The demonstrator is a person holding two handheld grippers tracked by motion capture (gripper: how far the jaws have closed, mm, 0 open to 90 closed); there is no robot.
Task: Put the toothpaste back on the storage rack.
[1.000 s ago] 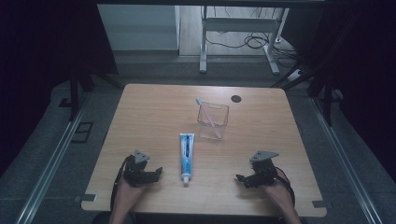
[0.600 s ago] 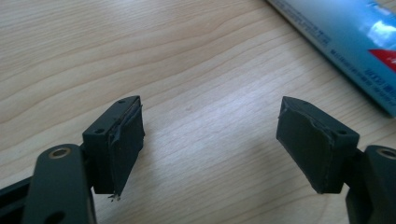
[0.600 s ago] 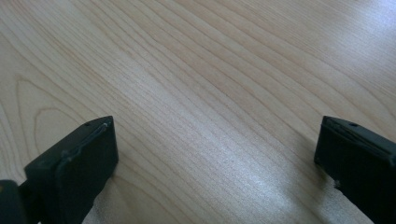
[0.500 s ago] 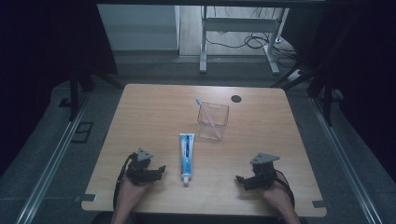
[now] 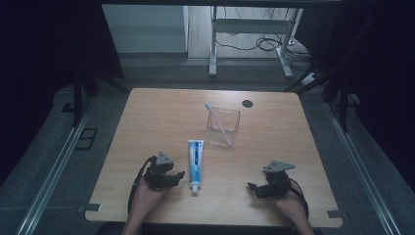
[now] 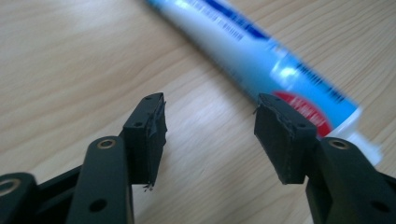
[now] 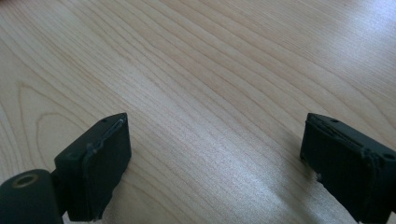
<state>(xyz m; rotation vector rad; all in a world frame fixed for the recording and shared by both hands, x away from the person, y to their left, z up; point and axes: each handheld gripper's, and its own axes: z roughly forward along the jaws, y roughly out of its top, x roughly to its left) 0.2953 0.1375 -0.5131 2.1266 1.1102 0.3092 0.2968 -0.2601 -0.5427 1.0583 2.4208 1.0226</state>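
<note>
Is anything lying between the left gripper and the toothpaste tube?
No. In the left gripper view, bare wood separates the open left gripper from the toothpaste tube; the high view agrees.

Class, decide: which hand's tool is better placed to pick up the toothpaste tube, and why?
Left. The left tool is open beside the toothpaste tube, near its cap end; the right tool faces bare table farther away.

One toothpaste tube (image 5: 195, 159), one clear box (image 5: 223, 127), one toothbrush (image 5: 216, 117).

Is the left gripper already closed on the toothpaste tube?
No, the left gripper is open over bare wood, and the toothpaste tube lies just past its right-hand jaw, not between the jaws.
</note>
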